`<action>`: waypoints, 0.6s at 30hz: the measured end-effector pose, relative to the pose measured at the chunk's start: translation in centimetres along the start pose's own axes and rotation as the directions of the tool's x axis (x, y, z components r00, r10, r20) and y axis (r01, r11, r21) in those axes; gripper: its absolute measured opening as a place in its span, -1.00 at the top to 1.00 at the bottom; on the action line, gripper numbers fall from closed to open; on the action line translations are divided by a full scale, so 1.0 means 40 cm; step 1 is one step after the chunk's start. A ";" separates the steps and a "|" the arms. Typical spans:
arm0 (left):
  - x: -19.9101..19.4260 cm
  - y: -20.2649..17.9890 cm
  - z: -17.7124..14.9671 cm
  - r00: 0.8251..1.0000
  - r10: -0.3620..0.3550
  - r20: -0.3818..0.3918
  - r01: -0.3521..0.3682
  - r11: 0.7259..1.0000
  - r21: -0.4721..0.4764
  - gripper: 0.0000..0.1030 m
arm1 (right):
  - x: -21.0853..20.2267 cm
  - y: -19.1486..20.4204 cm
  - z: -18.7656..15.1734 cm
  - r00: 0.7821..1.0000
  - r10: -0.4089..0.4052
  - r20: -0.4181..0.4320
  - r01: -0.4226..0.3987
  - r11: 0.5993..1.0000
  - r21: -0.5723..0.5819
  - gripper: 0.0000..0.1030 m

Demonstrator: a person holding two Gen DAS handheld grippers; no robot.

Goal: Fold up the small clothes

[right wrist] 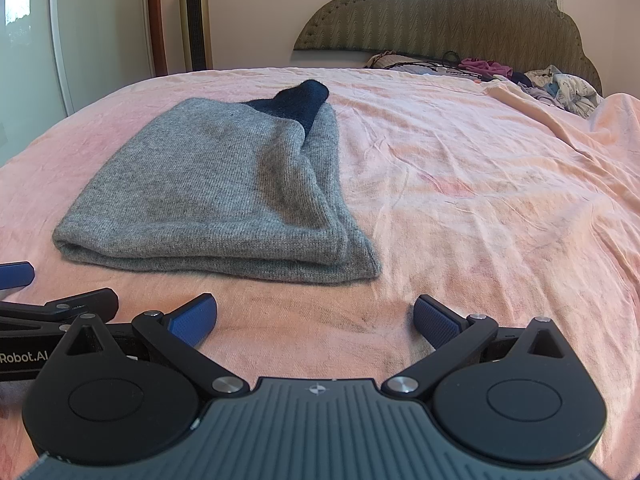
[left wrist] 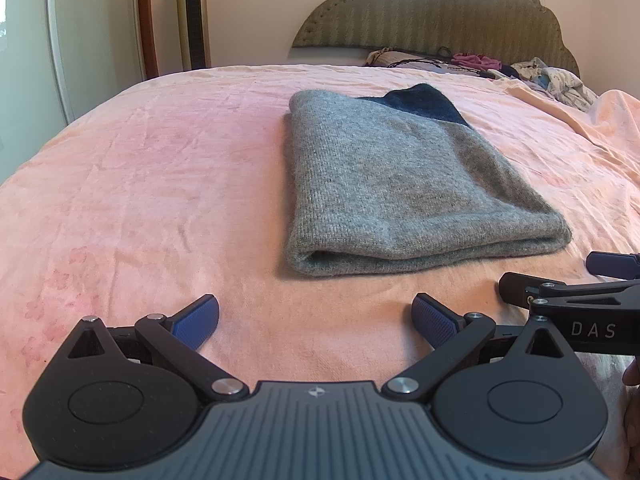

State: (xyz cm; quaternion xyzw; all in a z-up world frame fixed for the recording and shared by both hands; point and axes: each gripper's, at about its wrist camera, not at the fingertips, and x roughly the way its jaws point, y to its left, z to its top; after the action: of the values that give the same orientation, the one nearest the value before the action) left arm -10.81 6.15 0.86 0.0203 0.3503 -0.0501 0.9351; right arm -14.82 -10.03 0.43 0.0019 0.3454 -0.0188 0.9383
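Note:
A grey knit garment (left wrist: 396, 184) with a dark navy part (left wrist: 424, 104) at its far end lies folded flat on the pink bed sheet (left wrist: 160, 184). In the right wrist view the same grey garment (right wrist: 216, 196) sits left of centre, its navy end (right wrist: 296, 100) farthest away. My left gripper (left wrist: 316, 320) hovers open just short of the garment's near folded edge, nothing between its blue pads. My right gripper (right wrist: 316, 320) is open too, empty, near the garment's near right corner. Each gripper shows at the side of the other's view: the right gripper (left wrist: 552, 284) and the left gripper (right wrist: 56, 292).
A padded headboard (left wrist: 440, 12) rises at the far end of the bed. A heap of mixed clothes (left wrist: 552, 76) lies by it at the far right. A tall gold tower fan (left wrist: 194, 12) and a white wardrobe door (left wrist: 60, 20) stand beyond the bed's far left.

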 end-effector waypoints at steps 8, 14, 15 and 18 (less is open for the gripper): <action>0.000 0.003 0.008 1.000 0.001 -0.018 -0.001 1.000 -0.020 -1.00 | -0.002 0.001 0.000 1.000 -0.001 0.000 0.001 1.000 0.000 -1.00; 0.002 0.001 0.015 0.999 -0.002 -0.039 0.002 1.000 -0.002 -1.00 | -0.002 0.000 0.000 1.000 0.000 0.001 0.000 1.000 0.001 -1.00; 0.002 0.001 0.015 0.999 -0.003 -0.042 0.003 1.000 -0.001 -1.00 | -0.002 0.001 0.000 1.000 0.000 0.001 0.000 1.000 0.001 -1.00; 0.003 0.002 0.020 0.998 -0.009 -0.054 0.009 1.000 0.002 -1.00 | -0.002 0.001 0.000 1.000 0.000 0.001 0.000 1.000 0.001 -1.00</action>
State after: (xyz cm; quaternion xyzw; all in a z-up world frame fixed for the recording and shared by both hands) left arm -10.22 6.16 1.38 0.0210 0.3755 -0.0540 0.9250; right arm -14.89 -9.99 0.46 0.0022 0.3451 -0.0192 0.9384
